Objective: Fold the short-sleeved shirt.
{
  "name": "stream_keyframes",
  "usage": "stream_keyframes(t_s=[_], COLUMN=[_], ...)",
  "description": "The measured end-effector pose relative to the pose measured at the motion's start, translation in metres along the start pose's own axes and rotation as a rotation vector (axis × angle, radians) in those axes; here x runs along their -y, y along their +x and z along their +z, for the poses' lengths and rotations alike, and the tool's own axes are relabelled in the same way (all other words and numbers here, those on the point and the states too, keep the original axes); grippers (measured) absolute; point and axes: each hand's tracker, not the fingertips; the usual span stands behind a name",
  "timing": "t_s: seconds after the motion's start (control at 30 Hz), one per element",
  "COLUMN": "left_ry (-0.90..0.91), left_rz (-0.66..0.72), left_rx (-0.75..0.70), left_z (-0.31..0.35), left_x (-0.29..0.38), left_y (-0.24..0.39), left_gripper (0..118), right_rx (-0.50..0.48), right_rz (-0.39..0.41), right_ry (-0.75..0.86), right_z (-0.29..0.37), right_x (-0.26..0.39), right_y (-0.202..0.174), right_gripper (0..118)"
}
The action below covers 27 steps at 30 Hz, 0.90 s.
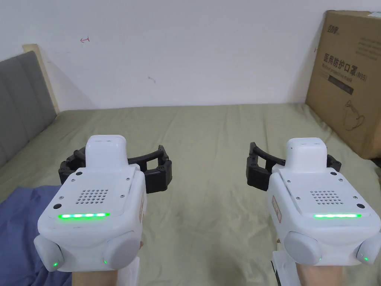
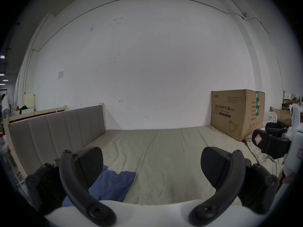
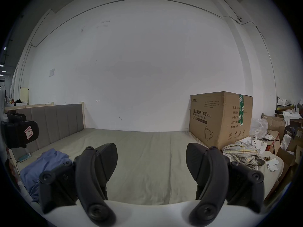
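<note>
Both grippers open; shirt [image 1: 18, 227] lies beside left gripper [image 1: 115, 169].

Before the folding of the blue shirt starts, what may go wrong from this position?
1. The blue shirt lies crumpled at the bed's left edge; a pull might slide it off.
2. Both the left hand-held gripper and the right hand-held gripper are open above bare sheet, so a reach may pinch sheet too.
3. The checked cloth could be taken by mistake.

Soft blue cloth shirt [image 1: 18, 227], kinda rumpled, on a matt olive fabric bed sheet [image 1: 212, 149]. Brown cardboard box [image 1: 348, 78] looks rough; grey headboard [image 1: 18, 104] is padded cloth with pale wood trim.
</note>
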Motion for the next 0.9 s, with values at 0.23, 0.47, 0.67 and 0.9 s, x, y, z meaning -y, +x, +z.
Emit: stream_keyframes(t_s=[0.23, 0.47, 0.67, 0.9], left_ry=[-0.003, -0.020, -0.030, -0.022], left_rz=[-0.001, 0.013, -0.043, -0.046], left_rx=[-0.008, -0.011, -0.010, 0.004], left_z=[-0.0014, -0.0020, -0.0022, -0.0018], left_x=[0.0007, 0.0007, 0.0025, 0.0001], left_y=[-0.0026, -0.0051, -0.0015, 0.0011], left_gripper=[118, 118, 118, 118], right_rx=[0.004, 0.015, 0.015, -0.007], right_rz=[-0.011, -0.009, -0.029, -0.011], right_ry=[-0.006, -0.016, -0.018, -0.018], right_z=[-0.0008, -0.0012, -0.0014, -0.0007], right_x=[0.0009, 0.0017, 0.0002, -0.0011], right_y=[0.0020, 0.0028, 0.0042, 0.0020], right_gripper=[91, 91, 91, 91])
